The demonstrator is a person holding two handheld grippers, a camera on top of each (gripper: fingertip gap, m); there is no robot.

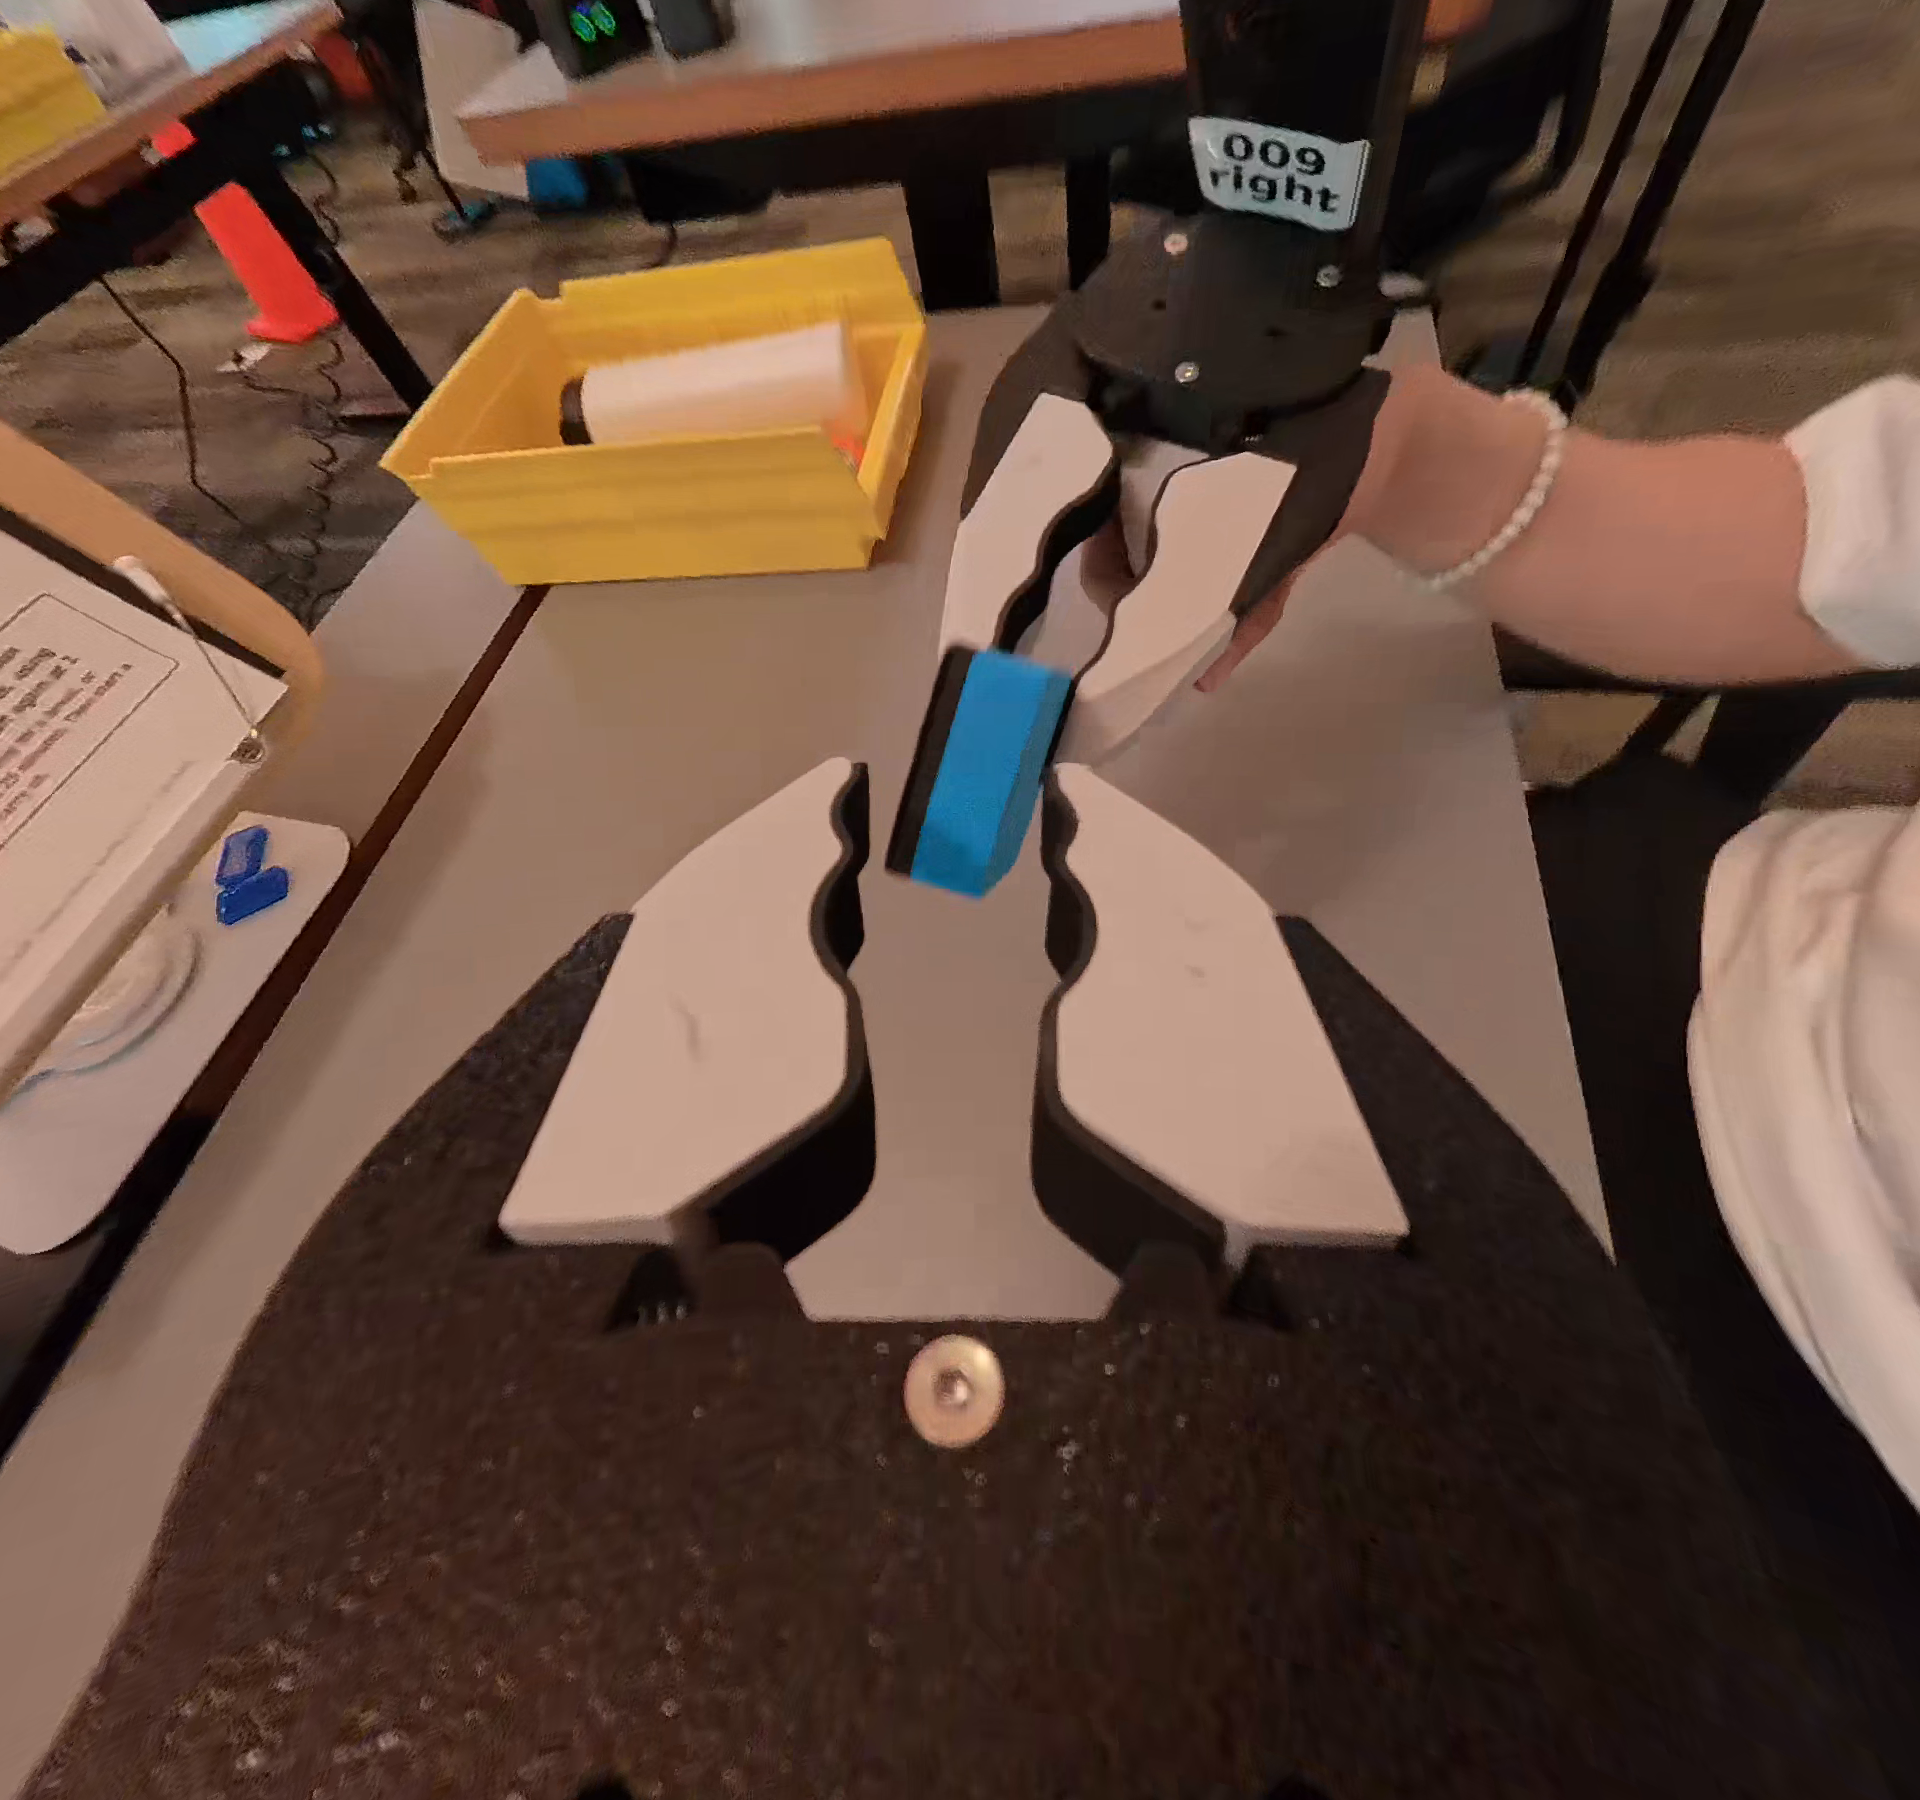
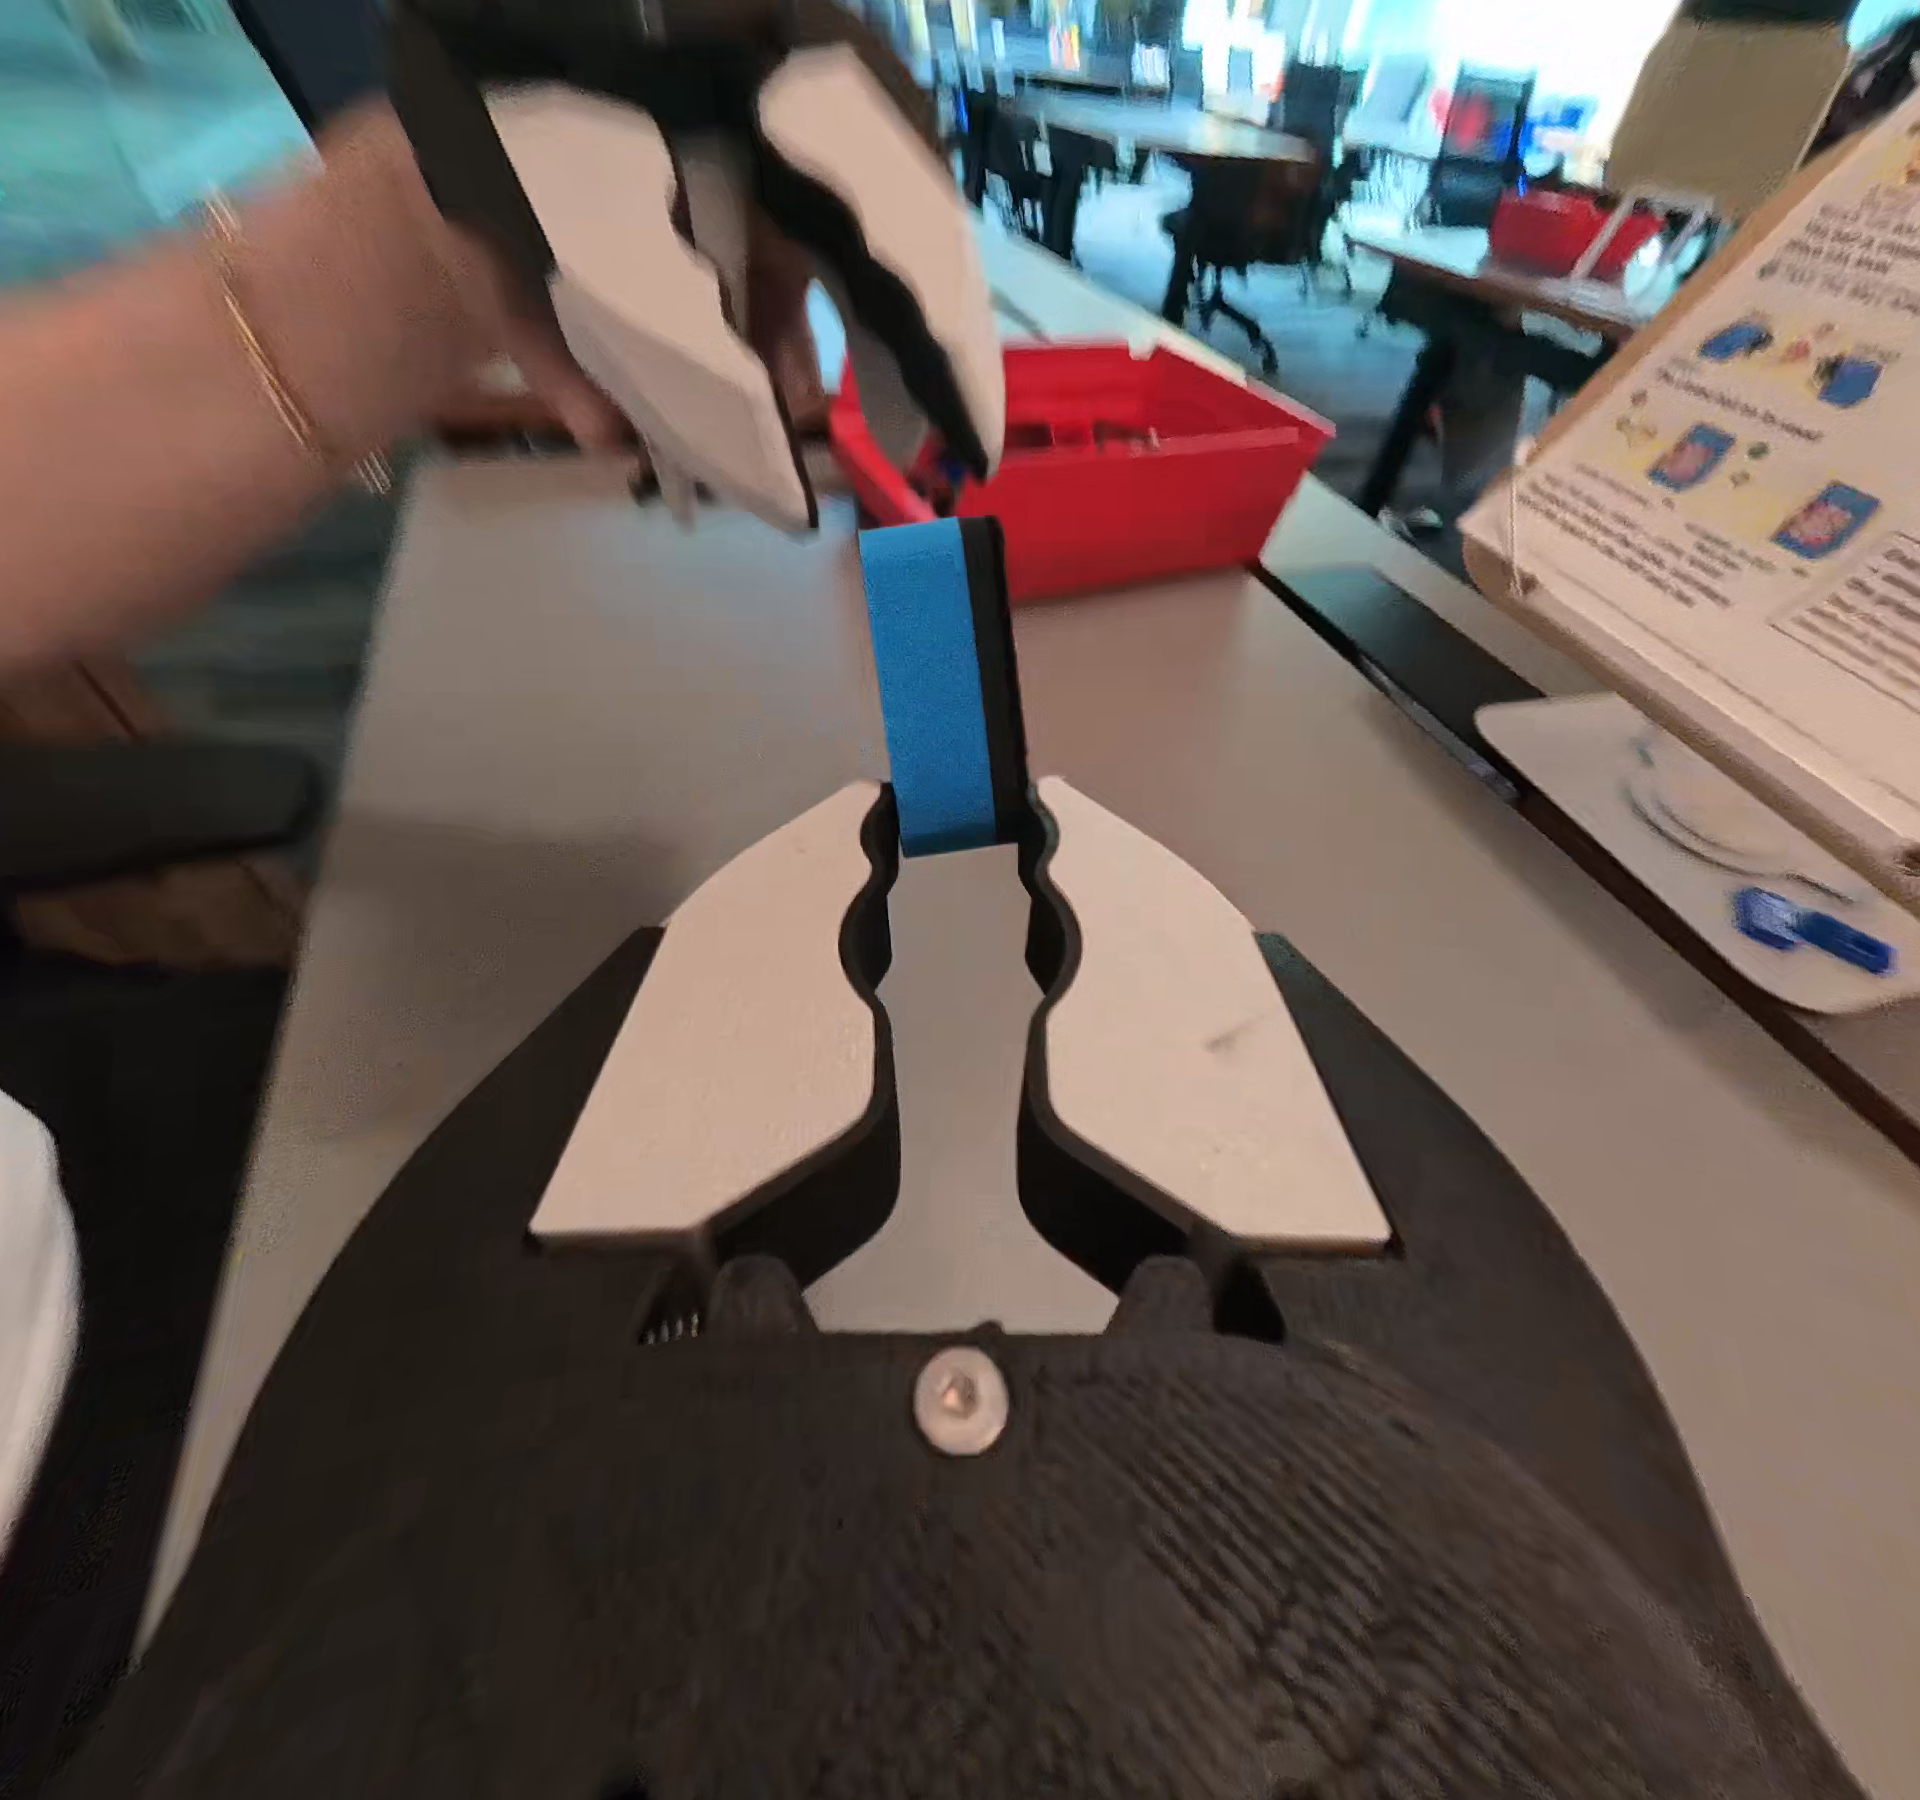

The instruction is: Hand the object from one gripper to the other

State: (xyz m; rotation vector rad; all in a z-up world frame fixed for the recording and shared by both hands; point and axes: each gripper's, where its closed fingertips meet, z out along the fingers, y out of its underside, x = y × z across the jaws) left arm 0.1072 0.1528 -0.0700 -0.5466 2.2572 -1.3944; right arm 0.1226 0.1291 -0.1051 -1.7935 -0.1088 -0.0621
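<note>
Blue block, foam-like with a black backing layer, sits pinched at its near end between the right gripper fingertips; jaws closed onto it, the rest of the block sticks out past the tips, in the air above the grey table. In the left wrist view the same block hangs from the right gripper and its free end dips toward the gap of the left gripper. Left fingers stand apart, wider than the block, one tip on each side of it, not touching as far as I can tell. From the right wrist view the left gripper is blurred, tips spread, just above the block's far end.

Progress, judged: pickup done, block carried by right, grippers brought together. Left: close the left jaws on the free end, then open the right. Handover itself not yet made.

Around the block: yellow bin beyond it holding a white roll-like item; red bin beyond it in the other view; instruction board off to the side, small blue pieces on its base.
</note>
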